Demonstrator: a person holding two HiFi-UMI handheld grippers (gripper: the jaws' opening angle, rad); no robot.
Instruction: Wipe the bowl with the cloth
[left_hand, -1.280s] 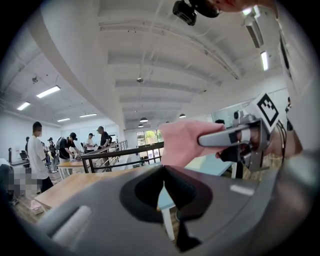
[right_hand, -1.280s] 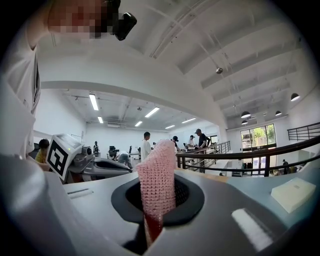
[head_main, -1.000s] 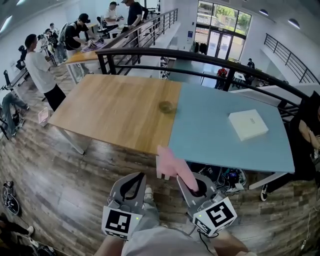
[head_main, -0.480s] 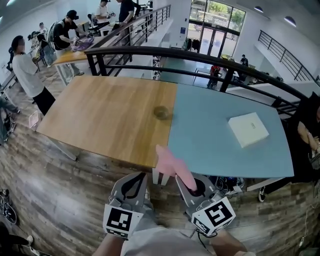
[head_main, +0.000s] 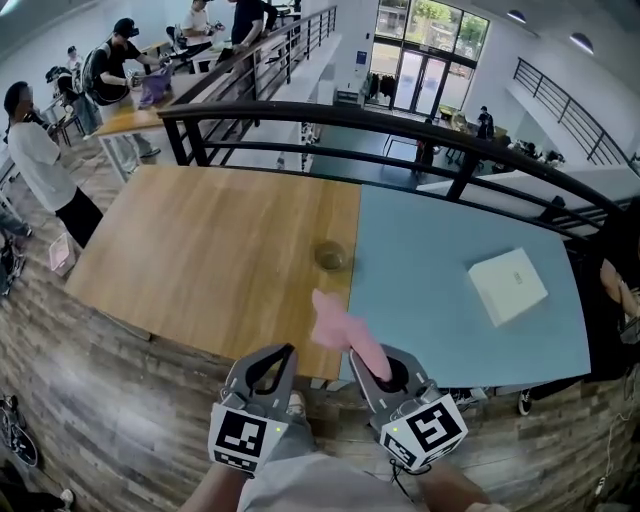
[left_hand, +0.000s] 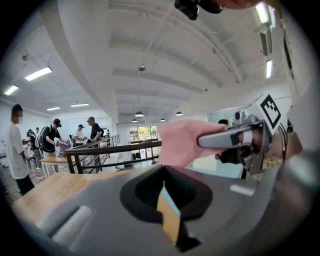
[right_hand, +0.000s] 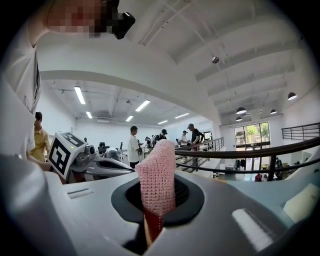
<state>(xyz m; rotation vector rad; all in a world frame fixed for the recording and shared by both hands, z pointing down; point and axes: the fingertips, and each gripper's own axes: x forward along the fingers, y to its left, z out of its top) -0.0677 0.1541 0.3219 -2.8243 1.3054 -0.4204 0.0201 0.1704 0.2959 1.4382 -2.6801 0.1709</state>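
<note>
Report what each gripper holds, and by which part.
The right gripper pinches the pink cloth by one end. The left gripper is shut, empty.

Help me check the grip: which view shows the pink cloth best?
The right gripper view: the cloth fills the centre, knit clear, pinched between the fingers. The head view shows it standing from the right gripper; the left gripper view, a blurred pink patch.

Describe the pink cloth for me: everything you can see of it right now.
The pink cloth is a knitted-looking fabric, bunched into a narrow strip. One end is pinched between the closed jaws of the right gripper, and the rest sticks out from them toward the table. In the head view its free end overlaps the table's near edge, yet it looks airborne; only the gripper seems to touch it.
</note>
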